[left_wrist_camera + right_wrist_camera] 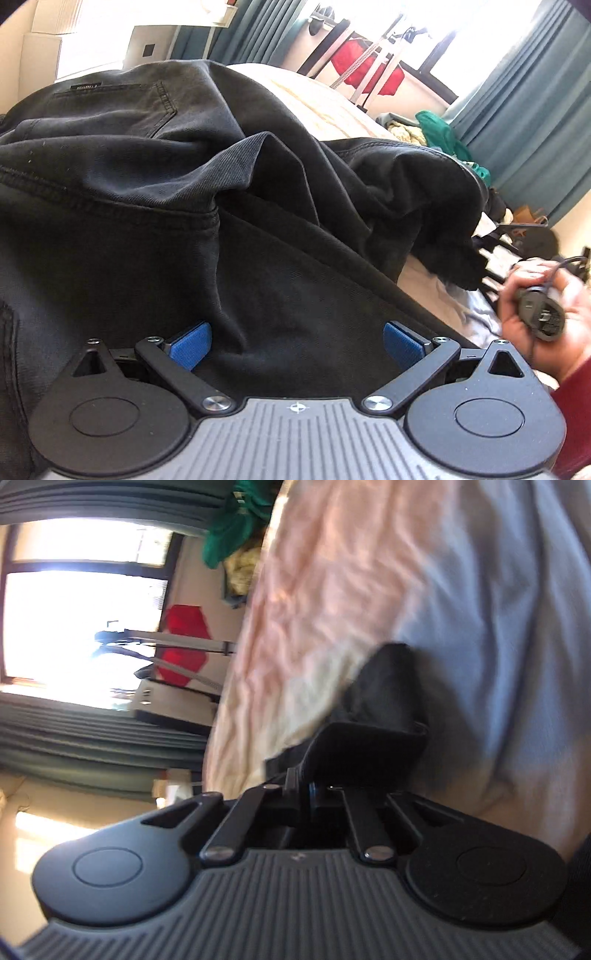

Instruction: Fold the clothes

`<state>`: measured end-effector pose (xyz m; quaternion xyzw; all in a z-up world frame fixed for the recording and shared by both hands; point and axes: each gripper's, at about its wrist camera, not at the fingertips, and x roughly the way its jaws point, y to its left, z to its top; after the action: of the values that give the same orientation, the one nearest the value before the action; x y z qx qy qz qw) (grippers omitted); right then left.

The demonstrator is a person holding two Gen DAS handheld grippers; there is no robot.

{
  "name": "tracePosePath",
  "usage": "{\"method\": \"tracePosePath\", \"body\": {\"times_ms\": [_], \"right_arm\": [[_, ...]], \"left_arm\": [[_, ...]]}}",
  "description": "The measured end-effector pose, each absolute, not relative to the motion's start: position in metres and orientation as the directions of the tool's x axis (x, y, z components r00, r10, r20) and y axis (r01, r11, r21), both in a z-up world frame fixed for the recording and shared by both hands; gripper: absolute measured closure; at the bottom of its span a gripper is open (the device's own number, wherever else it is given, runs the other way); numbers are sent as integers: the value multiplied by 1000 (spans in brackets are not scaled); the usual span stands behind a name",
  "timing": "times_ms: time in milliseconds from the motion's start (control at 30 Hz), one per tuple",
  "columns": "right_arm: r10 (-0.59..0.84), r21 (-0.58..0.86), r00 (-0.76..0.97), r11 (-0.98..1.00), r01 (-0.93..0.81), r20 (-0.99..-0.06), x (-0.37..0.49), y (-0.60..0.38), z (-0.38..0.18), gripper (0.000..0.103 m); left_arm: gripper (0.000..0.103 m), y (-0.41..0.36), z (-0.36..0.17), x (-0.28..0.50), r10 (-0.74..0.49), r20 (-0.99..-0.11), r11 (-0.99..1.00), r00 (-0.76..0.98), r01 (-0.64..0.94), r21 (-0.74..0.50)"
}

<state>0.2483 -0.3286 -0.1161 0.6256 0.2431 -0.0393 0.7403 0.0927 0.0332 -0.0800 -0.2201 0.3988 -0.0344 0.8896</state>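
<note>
Black jeans point(155, 177) lie rumpled across the bed and fill the left wrist view, back pocket at the upper left, one leg bunched to the right. My left gripper point(295, 345) is open, its blue pads point(190, 345) spread just above the black cloth, holding nothing. My right gripper point(308, 786) is shut on a piece of the black jeans point(384, 701), which sticks out past the fingers over the bedsheet. The right view is tilted sideways and blurred. The person's right hand and the gripper handle point(541, 314) show at the right edge of the left view.
The bed point(317, 99) has a cream cover and a pale blue sheet point(498, 609). Green and yellow clothes point(439, 133) are piled at its far corner. A red garment on a rack point(365, 70), teal curtains point(528, 122) and floor clutter point(517, 229) lie beyond.
</note>
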Motion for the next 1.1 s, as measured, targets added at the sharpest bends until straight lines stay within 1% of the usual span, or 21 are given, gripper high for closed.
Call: {"method": "tracePosePath", "body": {"times_ms": [67, 167, 233, 333, 500, 633, 767, 1000, 1100], "right_arm": [[207, 928, 922, 257, 270, -326, 223, -334, -82, 95], [79, 895, 971, 410, 175, -226, 174, -341, -28, 96], [-8, 867, 988, 479, 139, -154, 141, -348, -2, 96], [-119, 796, 989, 587, 146, -93, 102, -354, 25, 96], [-267, 732, 960, 636, 244, -87, 74, -364, 35, 96], [-348, 713, 927, 613, 339, -142, 100, -387, 22, 96], [-372, 642, 900, 638, 426, -227, 165, -395, 1, 96], [-333, 538, 866, 682, 495, -374, 305, -408, -48, 96], [-275, 541, 857, 681, 494, -436, 344, -415, -74, 96]], "left_arm": [[3, 34, -77, 90, -257, -677, 893, 690, -99, -439], [3, 33, -71, 83, -251, -653, 896, 715, -83, -435], [3, 34, -66, 76, -243, -629, 898, 738, -73, -433], [3, 33, -58, 65, -231, -598, 904, 767, -58, -423], [3, 29, -47, 57, -212, -565, 918, 797, -35, -395], [3, 22, -50, 59, -206, -576, 926, 791, -33, -376], [3, 14, -60, 70, -206, -606, 935, 769, -28, -354], [3, 3, -87, 102, -197, -653, 947, 732, -32, -321], [2, -4, -98, 116, -183, -660, 957, 728, -23, -289]]}}
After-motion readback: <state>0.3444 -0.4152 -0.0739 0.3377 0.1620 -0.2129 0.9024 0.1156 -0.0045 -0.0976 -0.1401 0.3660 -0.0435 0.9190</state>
